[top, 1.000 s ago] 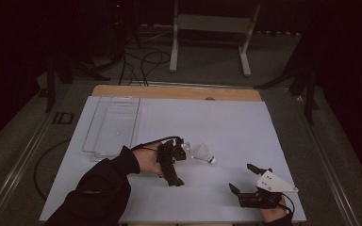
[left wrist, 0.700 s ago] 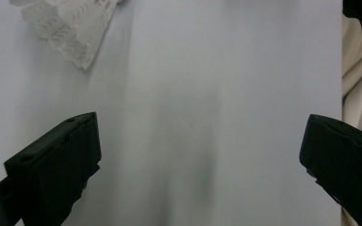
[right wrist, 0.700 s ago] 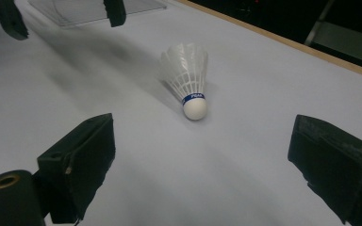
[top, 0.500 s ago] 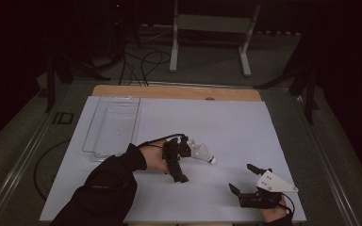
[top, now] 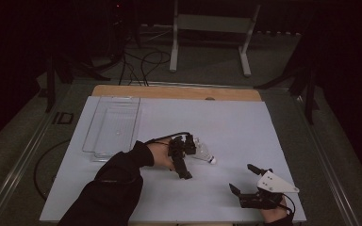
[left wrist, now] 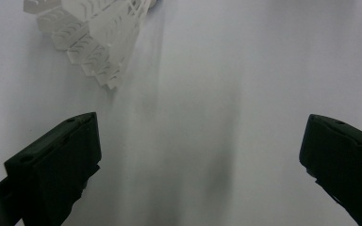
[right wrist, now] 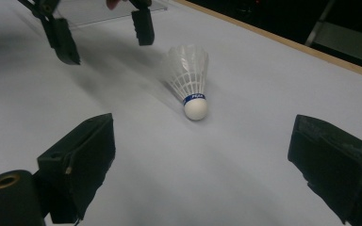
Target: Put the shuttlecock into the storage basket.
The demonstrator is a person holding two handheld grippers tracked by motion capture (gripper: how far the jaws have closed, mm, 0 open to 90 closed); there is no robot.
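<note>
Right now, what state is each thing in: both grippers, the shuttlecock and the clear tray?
Left gripper: open, beside the feather end, holding nothing.
Right gripper: open, holding nothing, apart from the shuttlecock.
Shuttlecock: lying on its side on the table, cork toward the right gripper, not gripped.
Clear tray: upright on the table; it looks empty.

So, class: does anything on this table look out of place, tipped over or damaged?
Only the shuttlecock: it lies on its side on the white table, cork toward the right gripper. No damage shows.
</note>
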